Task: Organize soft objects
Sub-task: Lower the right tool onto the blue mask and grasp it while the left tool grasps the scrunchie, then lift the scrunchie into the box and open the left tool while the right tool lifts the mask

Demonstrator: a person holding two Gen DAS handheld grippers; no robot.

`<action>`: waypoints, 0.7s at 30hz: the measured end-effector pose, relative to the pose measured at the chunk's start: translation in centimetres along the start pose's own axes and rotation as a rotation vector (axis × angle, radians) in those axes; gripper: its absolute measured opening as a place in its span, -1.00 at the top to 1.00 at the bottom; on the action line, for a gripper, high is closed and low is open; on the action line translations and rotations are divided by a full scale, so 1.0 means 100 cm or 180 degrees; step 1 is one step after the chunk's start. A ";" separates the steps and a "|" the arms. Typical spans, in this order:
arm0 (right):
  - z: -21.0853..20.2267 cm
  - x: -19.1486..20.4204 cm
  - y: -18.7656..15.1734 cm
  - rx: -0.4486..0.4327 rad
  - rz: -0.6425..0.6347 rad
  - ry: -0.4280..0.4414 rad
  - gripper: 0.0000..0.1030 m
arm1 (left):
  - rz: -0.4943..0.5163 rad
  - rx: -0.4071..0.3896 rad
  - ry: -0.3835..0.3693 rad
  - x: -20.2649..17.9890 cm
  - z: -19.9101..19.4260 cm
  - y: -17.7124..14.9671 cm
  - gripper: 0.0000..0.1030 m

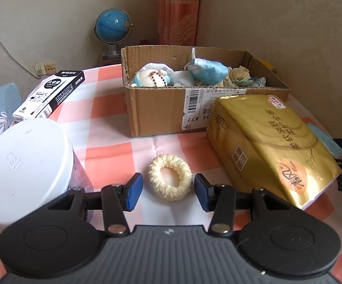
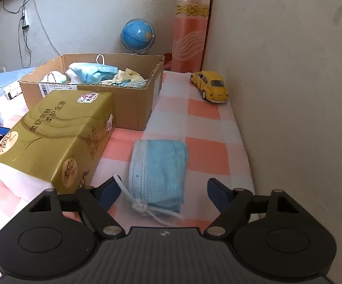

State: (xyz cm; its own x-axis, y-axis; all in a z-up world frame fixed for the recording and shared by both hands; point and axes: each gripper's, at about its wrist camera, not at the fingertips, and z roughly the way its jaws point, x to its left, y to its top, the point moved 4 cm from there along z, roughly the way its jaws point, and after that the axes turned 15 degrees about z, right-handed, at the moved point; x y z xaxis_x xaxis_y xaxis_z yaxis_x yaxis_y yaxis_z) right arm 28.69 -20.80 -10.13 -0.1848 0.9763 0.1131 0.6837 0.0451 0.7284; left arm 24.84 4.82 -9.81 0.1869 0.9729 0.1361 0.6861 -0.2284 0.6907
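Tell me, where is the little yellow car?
In the right wrist view, the yellow car sits far right on the checked tablecloth, against the wall, beyond the cardboard box.

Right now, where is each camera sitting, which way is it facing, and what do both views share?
Left wrist: on the left gripper, looking down and forward at the scrunchie between its open fingers; the right gripper's tip shows at right.
Right wrist: on the right gripper, angled down at the mask lying between its open fingers.
Shared: box, tissue pack, globe, checked tablecloth.
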 end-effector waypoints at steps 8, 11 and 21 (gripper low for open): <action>0.007 -0.004 0.003 0.0059 0.0100 0.0083 0.00 | -0.0010 -0.0006 0.0000 0.000 -0.001 0.000 0.27; 0.002 -0.004 0.002 0.0057 0.0110 0.0075 0.08 | 0.0002 -0.0006 -0.0014 -0.001 -0.003 0.000 0.35; -0.043 -0.003 0.001 -0.0117 0.0176 -0.0004 0.09 | 0.0200 -0.0057 -0.0218 -0.004 -0.033 0.008 0.38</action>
State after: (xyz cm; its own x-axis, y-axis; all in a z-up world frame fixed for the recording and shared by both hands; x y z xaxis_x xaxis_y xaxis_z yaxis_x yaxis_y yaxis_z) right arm 25.74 -22.03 -7.16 -0.1466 0.9773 0.1532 0.6664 -0.0169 0.7454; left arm 23.01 4.36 -6.98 0.2774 0.9518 0.1311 0.6589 -0.2878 0.6950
